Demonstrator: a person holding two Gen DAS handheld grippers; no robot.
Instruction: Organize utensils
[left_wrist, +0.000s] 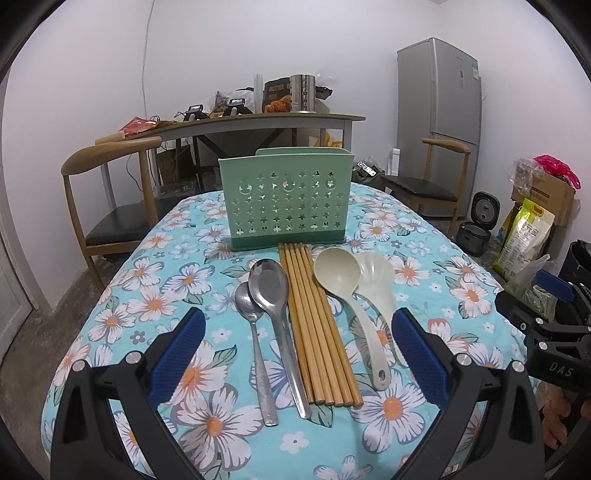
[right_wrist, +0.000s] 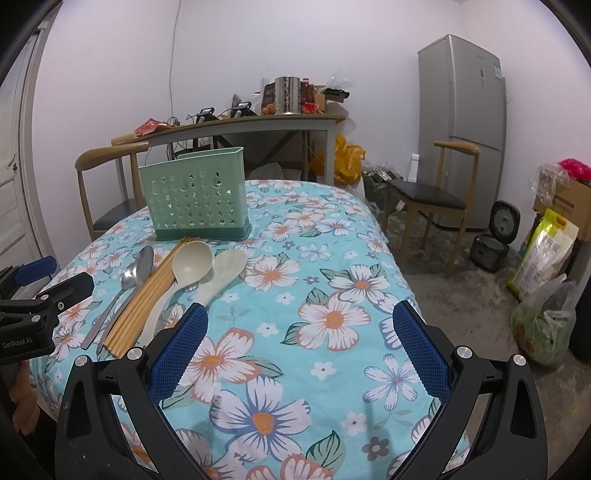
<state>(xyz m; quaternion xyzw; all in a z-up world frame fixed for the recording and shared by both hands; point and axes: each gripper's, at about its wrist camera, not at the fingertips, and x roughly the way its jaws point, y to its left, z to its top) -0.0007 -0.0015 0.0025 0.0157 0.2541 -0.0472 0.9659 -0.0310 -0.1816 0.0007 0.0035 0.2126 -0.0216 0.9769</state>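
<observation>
Both tongs gape wide and hold nothing. Left gripper (left_wrist: 297, 354) hovers low over the flowered tablecloth (right_wrist: 332, 280), its blue pads straddling the utensil row; right gripper (right_wrist: 301, 350) hangs off to that row's right, over bare cloth.

All utensils lie just in front of the green holder (left_wrist: 286, 199): small metal spoon (left_wrist: 249, 306), large metal spoon (left_wrist: 271, 288), bundle of wooden chopsticks (left_wrist: 314, 325), cream ladle (left_wrist: 338, 275) and pale rice paddle (left_wrist: 376, 277), handles toward the watcher.

Risks, as I judge them: the two metal spoons touch, and ladle and paddle overlap, so a grab may lift or drag a neighbour. Loose chopsticks could scatter or roll. Soft cloth may bunch under a low pinch.
</observation>
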